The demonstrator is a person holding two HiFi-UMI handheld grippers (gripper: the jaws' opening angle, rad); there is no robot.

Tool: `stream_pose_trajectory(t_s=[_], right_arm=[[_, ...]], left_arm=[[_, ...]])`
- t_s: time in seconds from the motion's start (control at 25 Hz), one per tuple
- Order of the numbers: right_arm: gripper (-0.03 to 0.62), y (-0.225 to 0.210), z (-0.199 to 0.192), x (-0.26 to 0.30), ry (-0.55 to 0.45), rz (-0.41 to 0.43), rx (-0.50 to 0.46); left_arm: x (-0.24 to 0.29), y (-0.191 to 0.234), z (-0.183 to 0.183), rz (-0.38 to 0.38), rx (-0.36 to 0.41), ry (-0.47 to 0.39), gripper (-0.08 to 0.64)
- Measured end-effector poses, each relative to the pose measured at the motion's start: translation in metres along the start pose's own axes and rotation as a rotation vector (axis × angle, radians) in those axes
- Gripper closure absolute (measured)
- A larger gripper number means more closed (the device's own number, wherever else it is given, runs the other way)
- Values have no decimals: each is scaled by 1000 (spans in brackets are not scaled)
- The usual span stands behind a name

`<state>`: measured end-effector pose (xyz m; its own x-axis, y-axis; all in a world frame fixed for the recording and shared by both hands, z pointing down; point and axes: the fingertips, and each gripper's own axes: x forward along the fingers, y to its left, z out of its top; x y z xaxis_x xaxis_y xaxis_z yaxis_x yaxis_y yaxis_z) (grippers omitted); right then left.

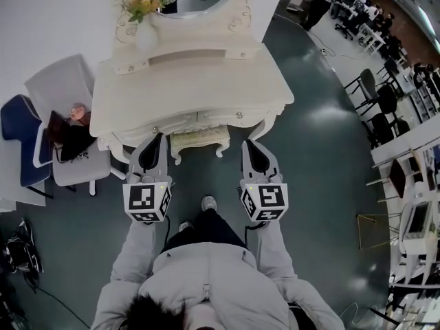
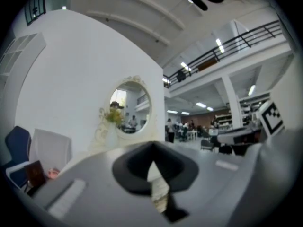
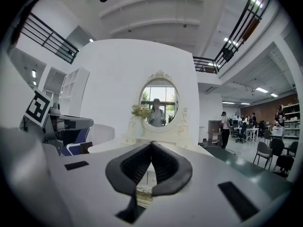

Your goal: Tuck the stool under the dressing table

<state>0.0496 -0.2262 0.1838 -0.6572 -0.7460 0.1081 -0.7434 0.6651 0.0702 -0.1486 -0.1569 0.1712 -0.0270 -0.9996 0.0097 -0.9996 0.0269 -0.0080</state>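
Stool (image 1: 199, 140) sits mostly under the dressing table (image 1: 192, 91), centred between the front legs; only its carved front rail and two feet show past the drawer front.

Left tongs (image 1: 155, 141) and right tongs (image 1: 250, 147): both pinched together with nothing in them, held roughly level, one either side of the stool, tips near the table's front edge.

Step, as I judge it: the tuck looks close to done. If the stool should go deeper, the next move calls for both closed tips set low on the front rail and an even, straight shove, so it doesn't slew.

Edges: table legs flank the stool closely, with little sideways slack. Grey chair (image 1: 65, 91) with a dark bag (image 1: 69, 141) stands just beside the table's left end. Floor (image 1: 323, 150) to the right is open, as it is round my feet.
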Motion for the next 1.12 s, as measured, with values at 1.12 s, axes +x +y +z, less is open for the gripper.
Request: stream_pose_trajectory(t_s=[1.12], right_arm=[[591,10,58,-34,-122,-54,20]], left_arm=[[-25,-6,52,-39,9,-116,551]])
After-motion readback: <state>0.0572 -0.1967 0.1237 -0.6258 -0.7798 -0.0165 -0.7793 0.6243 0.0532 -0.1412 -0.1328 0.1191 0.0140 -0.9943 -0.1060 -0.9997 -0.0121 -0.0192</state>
